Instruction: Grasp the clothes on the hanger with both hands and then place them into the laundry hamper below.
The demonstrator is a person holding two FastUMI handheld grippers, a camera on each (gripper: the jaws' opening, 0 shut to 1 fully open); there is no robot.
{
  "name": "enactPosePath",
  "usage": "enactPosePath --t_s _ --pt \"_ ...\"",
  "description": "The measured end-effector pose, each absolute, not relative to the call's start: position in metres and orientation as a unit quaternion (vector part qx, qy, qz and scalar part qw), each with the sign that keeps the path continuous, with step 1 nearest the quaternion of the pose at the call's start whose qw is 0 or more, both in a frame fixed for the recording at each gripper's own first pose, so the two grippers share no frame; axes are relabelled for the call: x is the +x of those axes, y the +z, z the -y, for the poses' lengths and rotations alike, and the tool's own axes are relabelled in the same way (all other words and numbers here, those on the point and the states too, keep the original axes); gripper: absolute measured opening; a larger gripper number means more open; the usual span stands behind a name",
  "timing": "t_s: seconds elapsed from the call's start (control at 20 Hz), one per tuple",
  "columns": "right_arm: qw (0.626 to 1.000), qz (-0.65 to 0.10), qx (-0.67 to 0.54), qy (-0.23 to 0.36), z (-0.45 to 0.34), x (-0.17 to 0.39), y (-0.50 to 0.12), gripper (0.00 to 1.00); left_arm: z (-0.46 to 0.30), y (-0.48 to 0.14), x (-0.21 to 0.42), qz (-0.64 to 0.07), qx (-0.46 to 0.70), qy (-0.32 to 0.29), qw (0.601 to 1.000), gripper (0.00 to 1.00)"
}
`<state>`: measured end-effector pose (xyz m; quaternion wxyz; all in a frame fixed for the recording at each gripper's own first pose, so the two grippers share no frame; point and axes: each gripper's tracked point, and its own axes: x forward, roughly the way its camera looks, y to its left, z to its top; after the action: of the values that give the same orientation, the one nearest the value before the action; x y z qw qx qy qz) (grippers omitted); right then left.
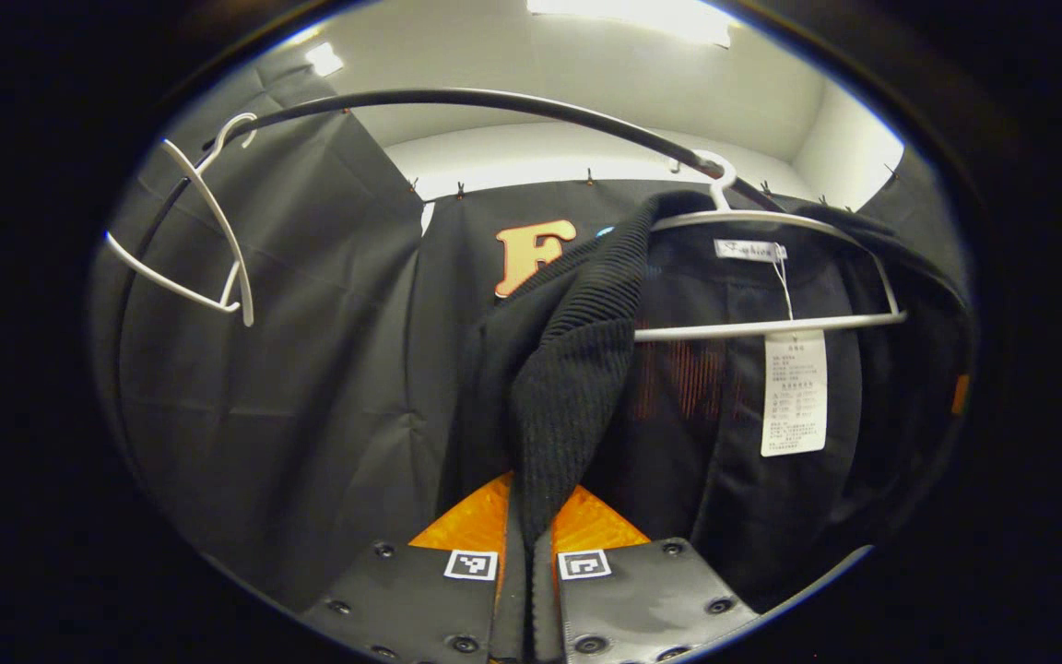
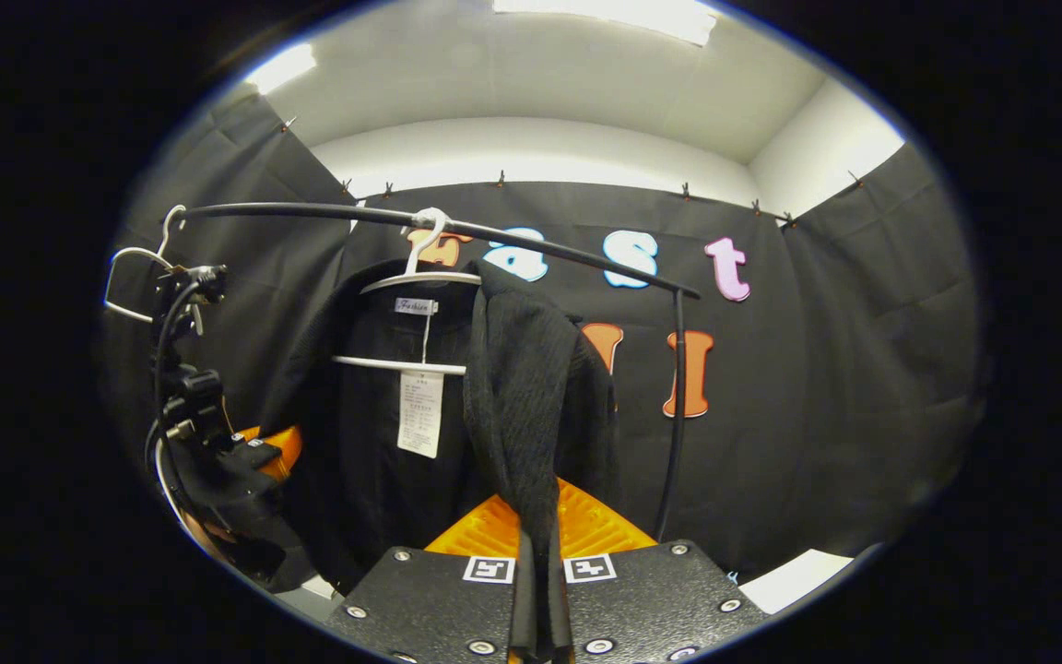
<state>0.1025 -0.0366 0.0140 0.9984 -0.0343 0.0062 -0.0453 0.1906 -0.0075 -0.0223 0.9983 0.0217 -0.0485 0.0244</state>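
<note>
Left gripper [image 1: 527,563]: fingers pinched together on a ribbed knit edge of the black garment [image 1: 577,369].
Right gripper [image 2: 538,572]: clamped likewise on a hanging knit fold just ahead of it.
Garment: dark, soft, draped on a slim white hanger [image 1: 771,267], paper tag [image 1: 794,392] dangling.
Rail [image 1: 494,100]: thin, black, curved overhead; a bare white hanger [image 1: 208,240] up left.

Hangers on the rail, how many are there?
2. An empty white hanger hangs at the left end of the rail; the other hanger carries the black garment toward the right. Fabric could hide more.
</note>
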Motion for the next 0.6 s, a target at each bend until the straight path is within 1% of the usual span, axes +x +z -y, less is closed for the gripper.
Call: enactPosePath --t_s 0.1,0.25,0.3,0.35,0.45,0.6 --pt "0.998 0.003 -0.029 -0.047 0.045 0.105 0.027 0.03 -0.001 -0.004 0.186 0.053 0.018 0.023 0.998 0.10" --pt "0.995 0.031 -0.054 -0.077 0.076 0.108 0.061 0.01 -0.025 0.037 0.174 0.084 0.029 0.059 0.994 0.10" --pt "0.993 0.041 -0.065 -0.091 0.091 0.110 0.076 0.01 -0.028 0.051 0.172 0.093 0.030 0.062 0.993 0.07" --pt "0.991 0.054 -0.069 -0.103 0.103 0.115 0.093 0.00 -0.031 0.061 0.171 0.100 0.030 0.065 0.992 0.10" --pt "0.989 0.065 -0.071 -0.115 0.127 0.135 0.120 0.00 -0.034 0.076 0.170 0.110 0.026 0.066 0.991 0.10" --pt "0.989 0.040 -0.072 -0.125 0.161 0.175 0.128 0.00 -0.038 0.088 0.171 0.121 0.030 0.072 0.990 0.10"
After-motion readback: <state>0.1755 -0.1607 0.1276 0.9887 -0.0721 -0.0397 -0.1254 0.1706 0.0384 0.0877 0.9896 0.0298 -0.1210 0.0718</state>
